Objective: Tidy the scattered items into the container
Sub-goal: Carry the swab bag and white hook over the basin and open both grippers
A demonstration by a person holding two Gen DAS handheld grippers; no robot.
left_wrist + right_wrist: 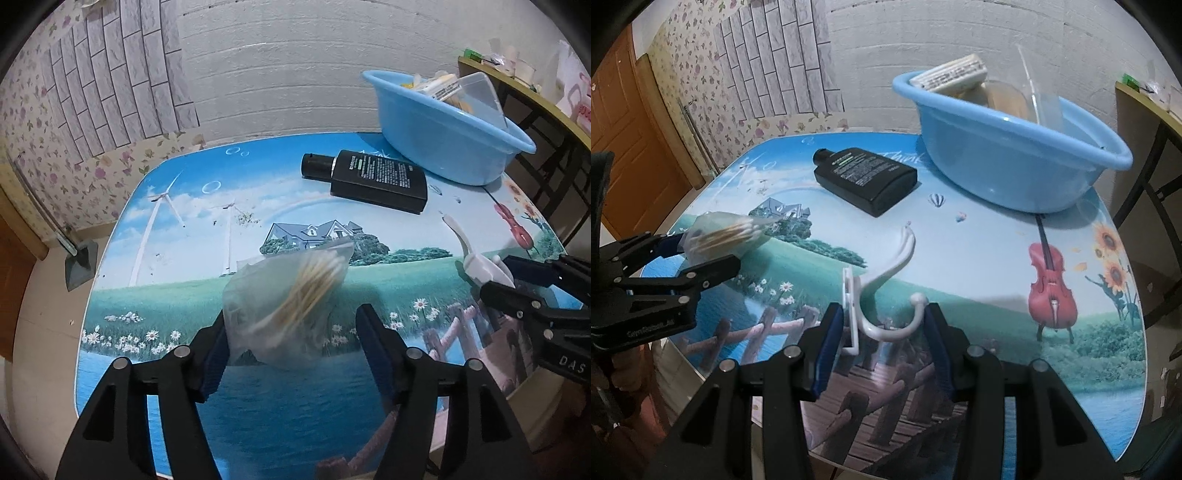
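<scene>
A home room: floral wallpaper [33,122], a wooden door [624,122], and a scenery-print table [184,258].

two fisheye wrist views, each looking steeply down along its own fingers, close over the table [192,206], both sharing the black bottle [373,179] and blue basin [1008,162] by the far wall

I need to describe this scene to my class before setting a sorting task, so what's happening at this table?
A person is tidying loose items into a blue basin with two handheld grippers. The left gripper has open jaws around a clear bag of cotton swabs. The right gripper is closed on a white plastic hook. A black bottle lies flat on the table beside the basin, which already holds several things.
</scene>
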